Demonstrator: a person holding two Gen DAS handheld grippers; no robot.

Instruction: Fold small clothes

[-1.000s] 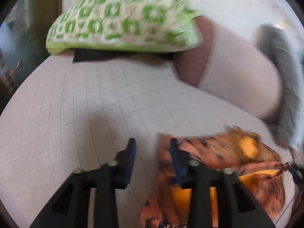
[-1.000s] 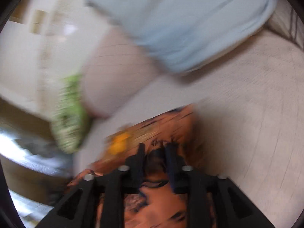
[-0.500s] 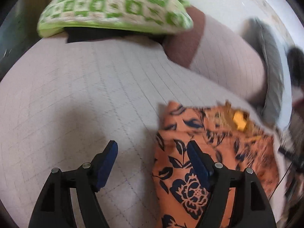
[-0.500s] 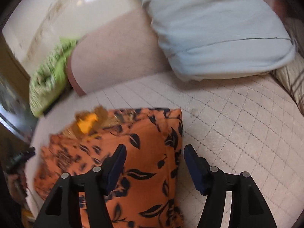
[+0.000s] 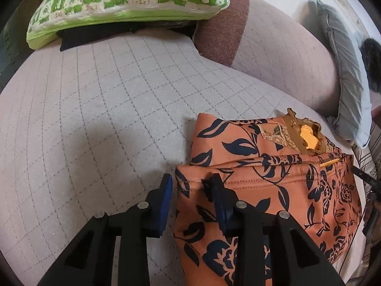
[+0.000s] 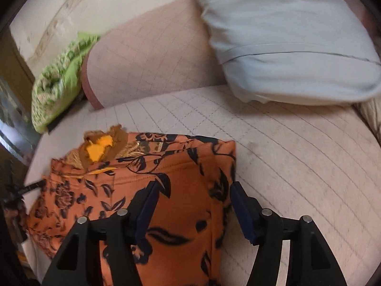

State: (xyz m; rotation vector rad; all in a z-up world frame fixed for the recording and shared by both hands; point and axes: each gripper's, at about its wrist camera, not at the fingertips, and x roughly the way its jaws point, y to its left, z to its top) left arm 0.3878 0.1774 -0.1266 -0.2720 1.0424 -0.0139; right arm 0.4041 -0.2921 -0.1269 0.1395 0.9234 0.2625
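Observation:
An orange garment with a dark blue flower print (image 5: 273, 186) lies folded on the quilted bed, its yellow-lined neck (image 5: 307, 138) at the far end. My left gripper (image 5: 191, 190) is closing around the garment's near left corner. The fabric edge stands between the jaws, and a thin gap still shows at the left pad (image 5: 166, 197). In the right wrist view the same garment (image 6: 166, 186) fills the lower left. My right gripper (image 6: 193, 205) straddles its right edge, jaws wide and narrowing slightly, neither pad pressing the cloth.
A green-and-white patterned pillow (image 5: 123, 2) lies at the head of the bed (image 5: 95, 109) over something black. A beige bolster (image 5: 281, 54) and a pale blue pillow (image 6: 285, 38) lie along the far side. A dark cable (image 5: 364, 176) runs by the garment's edge.
Both grippers let go and opened wide over the garment, which now lies flat. The left one then dropped lower onto the near left corner and narrowed. The right one shifted along the right edge.

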